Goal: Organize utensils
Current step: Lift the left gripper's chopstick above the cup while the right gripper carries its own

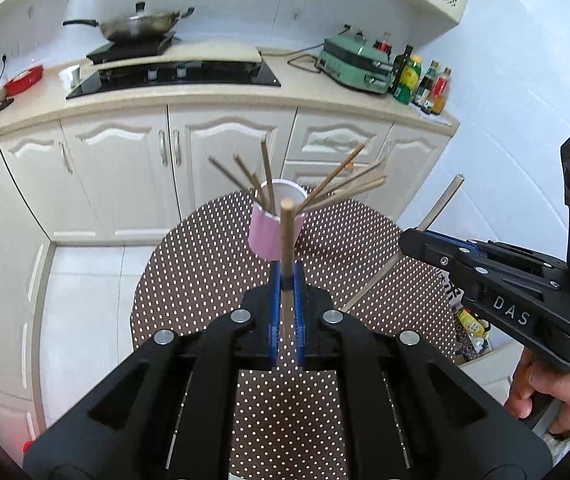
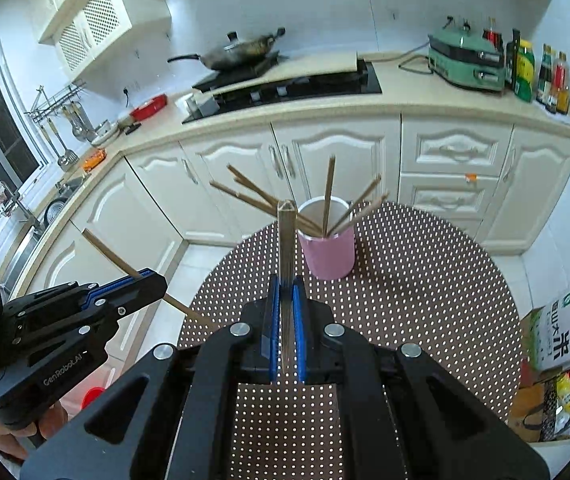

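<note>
Looking past both claws, I see the kitchen run of cream cabinets (image 1: 189,168) under a pale worktop, with a black hob (image 2: 285,88), a wok (image 1: 141,26) and a green appliance (image 2: 465,60) on it. Closer to me is the round table (image 1: 205,280), covered in a brown cloth with white dots.

Near the table's far edge stands a pink cup (image 2: 329,252), upright, with a white inside. Several wooden chopsticks (image 2: 329,188) stand in it and fan outward over its rim.

My left claw (image 1: 287,280) is clamped on a single wooden chopstick (image 1: 286,232), which sticks out forward between the blue pads, its tip lined up in front of the cup in my view. The claw hangs above the table, clear of the cloth.

My right claw (image 2: 285,284) is likewise clamped on one chopstick (image 2: 286,236), a squared one whose end points toward the cup's left side. In the left view I see this claw from the side, chopstick angled up and out of it, and a hand (image 1: 541,392) gripping its handle below. Neither held chopstick touches the cup.
</note>
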`<state>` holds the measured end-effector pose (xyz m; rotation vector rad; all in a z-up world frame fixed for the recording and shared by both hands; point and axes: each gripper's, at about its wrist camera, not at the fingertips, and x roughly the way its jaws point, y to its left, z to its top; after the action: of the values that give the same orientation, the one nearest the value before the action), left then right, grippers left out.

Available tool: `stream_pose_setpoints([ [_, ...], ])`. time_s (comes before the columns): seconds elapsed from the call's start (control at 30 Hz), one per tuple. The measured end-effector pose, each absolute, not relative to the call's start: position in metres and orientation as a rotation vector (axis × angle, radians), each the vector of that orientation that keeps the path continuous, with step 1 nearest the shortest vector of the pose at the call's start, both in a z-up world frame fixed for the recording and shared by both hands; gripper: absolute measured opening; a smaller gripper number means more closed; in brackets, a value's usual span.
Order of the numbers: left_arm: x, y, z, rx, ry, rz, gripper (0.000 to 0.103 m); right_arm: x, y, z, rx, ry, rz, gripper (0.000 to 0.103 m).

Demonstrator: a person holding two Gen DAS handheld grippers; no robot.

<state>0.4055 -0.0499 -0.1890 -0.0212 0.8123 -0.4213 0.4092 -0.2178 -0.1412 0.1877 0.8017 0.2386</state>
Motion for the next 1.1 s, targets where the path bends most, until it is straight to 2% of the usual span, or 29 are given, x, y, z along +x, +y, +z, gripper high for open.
stream_pose_setpoints([
  [0.7,0.438,-0.067,-0.101,0.008,0.57,-0.426,0.006,0.445,-0.236,-0.064,0.171,0.601,0.292,0.005],
  [1.1,0.494,-0.088,-0.084,0.02,0.517,-0.406,0.006,0.497,-0.26,-0.053,0.177,0.551,0.292,0.005],
])
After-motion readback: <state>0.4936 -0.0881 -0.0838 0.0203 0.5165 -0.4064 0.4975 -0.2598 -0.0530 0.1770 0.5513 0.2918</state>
